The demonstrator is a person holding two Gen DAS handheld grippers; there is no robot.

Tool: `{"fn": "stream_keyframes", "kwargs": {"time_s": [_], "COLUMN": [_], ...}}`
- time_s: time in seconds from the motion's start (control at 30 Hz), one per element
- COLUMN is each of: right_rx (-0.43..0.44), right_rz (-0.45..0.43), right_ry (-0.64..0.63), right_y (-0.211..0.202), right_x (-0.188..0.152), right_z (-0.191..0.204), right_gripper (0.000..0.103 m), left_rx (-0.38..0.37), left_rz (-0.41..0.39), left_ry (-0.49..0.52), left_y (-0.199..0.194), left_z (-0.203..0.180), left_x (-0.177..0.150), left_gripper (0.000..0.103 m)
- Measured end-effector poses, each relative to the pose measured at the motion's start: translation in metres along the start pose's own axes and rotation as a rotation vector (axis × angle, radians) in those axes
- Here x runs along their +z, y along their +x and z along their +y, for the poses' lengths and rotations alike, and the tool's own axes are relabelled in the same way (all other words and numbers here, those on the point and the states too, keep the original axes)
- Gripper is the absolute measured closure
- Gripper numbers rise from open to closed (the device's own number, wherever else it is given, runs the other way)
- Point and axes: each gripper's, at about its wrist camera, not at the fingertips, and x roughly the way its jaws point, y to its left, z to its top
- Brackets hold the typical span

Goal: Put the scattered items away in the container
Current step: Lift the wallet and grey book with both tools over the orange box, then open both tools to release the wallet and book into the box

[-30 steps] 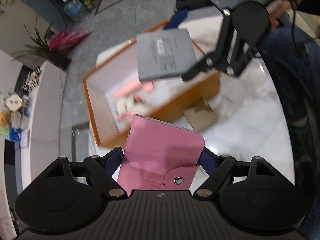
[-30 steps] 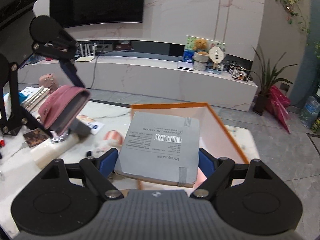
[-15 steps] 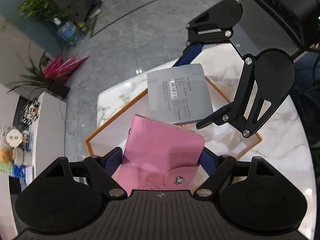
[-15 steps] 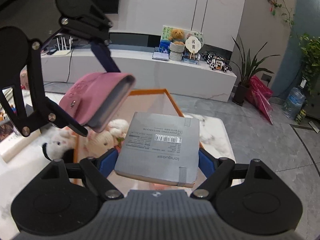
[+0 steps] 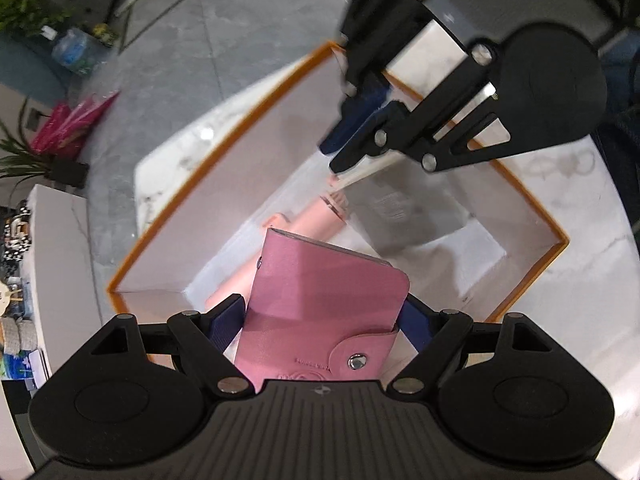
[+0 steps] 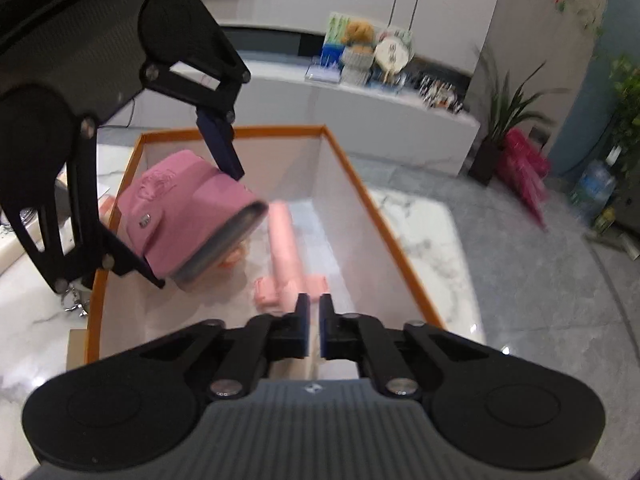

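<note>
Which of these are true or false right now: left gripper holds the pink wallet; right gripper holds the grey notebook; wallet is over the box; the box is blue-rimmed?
1. The left gripper holds the pink wallet. True.
2. The right gripper holds the grey notebook. False: its jaws are shut on nothing; the notebook is inside the box.
3. The wallet is over the box. True.
4. The box is blue-rimmed. False: the rim is orange.

The left wrist camera looked almost straight down, close above the orange box [image 5: 224,160]. The right wrist camera looked slanting down along the box [image 6: 384,240], toward a far white wall. Both views showed the box and the other gripper.
</note>
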Motion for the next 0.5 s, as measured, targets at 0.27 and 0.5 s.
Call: {"fn": "stream_keyframes", "kwargs": {"time_s": [0.27,0.5], "right_rx": [-0.02,-0.017], "right_rz": [0.001,0.005], "right_ry": [0.013,0.019], "right_y": [-0.002,-0.003], "right_x": [-0.003,-0.007], "right_z": [-0.008,-0.008], "right_gripper": [0.092,0.092], "left_rx": [-0.052,-0.045], "left_rz": [0.034,0.041], "left_ry": [0.045,0.074], "left_y": [0.022,0.028], "left_z": [-0.003,-0.008], "left_x": [0.006,0.008], "left_gripper": [0.006,0.006]}}
